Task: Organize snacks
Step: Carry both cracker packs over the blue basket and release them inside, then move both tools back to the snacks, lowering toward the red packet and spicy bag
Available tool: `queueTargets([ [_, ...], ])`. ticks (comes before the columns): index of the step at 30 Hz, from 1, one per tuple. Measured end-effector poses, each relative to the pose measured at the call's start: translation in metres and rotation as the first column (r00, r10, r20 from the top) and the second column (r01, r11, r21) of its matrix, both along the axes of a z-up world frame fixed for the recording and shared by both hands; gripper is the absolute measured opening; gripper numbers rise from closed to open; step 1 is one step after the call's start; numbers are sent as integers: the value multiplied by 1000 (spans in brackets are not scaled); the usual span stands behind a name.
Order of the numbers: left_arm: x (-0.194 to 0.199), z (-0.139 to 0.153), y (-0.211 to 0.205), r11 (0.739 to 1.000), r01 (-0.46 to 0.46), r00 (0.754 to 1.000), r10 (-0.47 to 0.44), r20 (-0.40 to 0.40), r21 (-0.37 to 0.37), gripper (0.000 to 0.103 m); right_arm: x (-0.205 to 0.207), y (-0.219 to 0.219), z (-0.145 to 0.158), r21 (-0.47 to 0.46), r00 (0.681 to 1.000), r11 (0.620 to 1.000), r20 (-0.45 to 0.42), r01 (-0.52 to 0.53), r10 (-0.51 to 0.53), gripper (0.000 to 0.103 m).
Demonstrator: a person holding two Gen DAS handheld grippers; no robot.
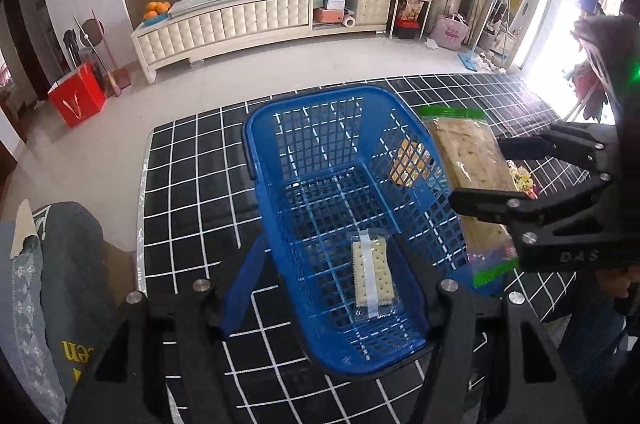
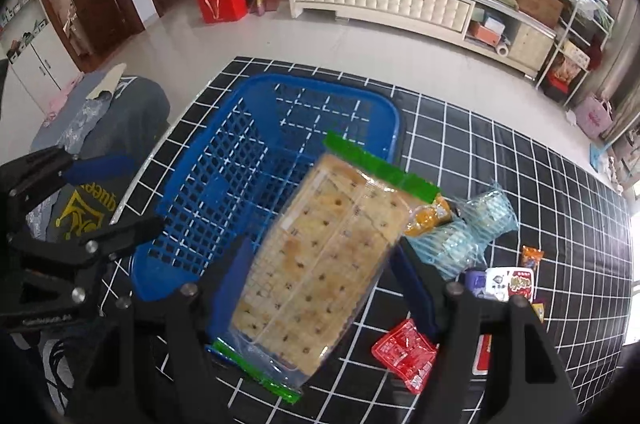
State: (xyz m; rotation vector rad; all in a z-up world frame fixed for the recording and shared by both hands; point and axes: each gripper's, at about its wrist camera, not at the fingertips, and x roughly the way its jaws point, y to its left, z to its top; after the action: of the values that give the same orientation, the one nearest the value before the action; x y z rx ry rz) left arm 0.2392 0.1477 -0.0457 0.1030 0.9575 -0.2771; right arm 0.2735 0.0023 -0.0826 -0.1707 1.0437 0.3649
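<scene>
A blue plastic basket [image 1: 320, 144] stands on the black grid tablecloth [image 1: 192, 184] with one small cracker pack [image 1: 372, 274] on its floor. My left gripper [image 1: 328, 276] is open, its fingers either side of the basket's near end with a gap on the left. My right gripper [image 1: 476, 172] is shut on a long clear cracker pack with green ends [image 1: 468, 152], held just right of the basket's rim. In the right wrist view that cracker pack [image 2: 332, 216] fills the space between the right gripper's [image 2: 324, 256] fingers, over the basket's [image 2: 240, 152] near right corner.
Loose snacks lie right of the basket: a red packet [image 2: 404, 352], blue-netted packs [image 2: 460, 232], an orange packet [image 2: 428, 214] and small packets [image 2: 508, 282]. Grey clothing [image 1: 60, 264] sits off the table's left edge. A white cabinet [image 1: 260, 20] stands across the floor.
</scene>
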Motion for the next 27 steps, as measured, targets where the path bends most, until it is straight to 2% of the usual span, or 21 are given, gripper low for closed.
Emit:
queueTargets([
  [5, -4, -2, 5, 1000, -14, 1000, 14, 7, -5, 62, -1, 11, -11, -49, 1000, 999, -9, -18, 17, 75],
  [9, -7, -5, 5, 1000, -21, 1000, 21, 9, -11, 62, 3, 12, -16, -43, 999, 999, -33, -25, 24, 76],
  [13, -10, -9, -1, 1000, -16, 1000, 16, -1, 15, 62, 0, 6, -14, -6, 998, 999, -38, -52, 52, 89],
  [15, -11, -7, -5, 1000, -16, 1000, 16, -1, 15, 62, -3, 4, -10, -13, 998, 998, -18, -55, 55, 90],
  [23, -18, 12, -30, 999, 1, 1000, -2, 25, 42, 62, -19, -39, 16, 16, 999, 999, 18, -37, 37, 90],
  [25, -20, 19, -41, 999, 8, 999, -9, 35, 43, 68, -23, -56, 24, 19, 999, 1000, 26, -22, 22, 90],
  [27, -21, 24, -53, 999, 18, 999, -19, 37, 43, 68, -26, -72, 32, 30, 999, 1000, 41, -5, 4, 90],
])
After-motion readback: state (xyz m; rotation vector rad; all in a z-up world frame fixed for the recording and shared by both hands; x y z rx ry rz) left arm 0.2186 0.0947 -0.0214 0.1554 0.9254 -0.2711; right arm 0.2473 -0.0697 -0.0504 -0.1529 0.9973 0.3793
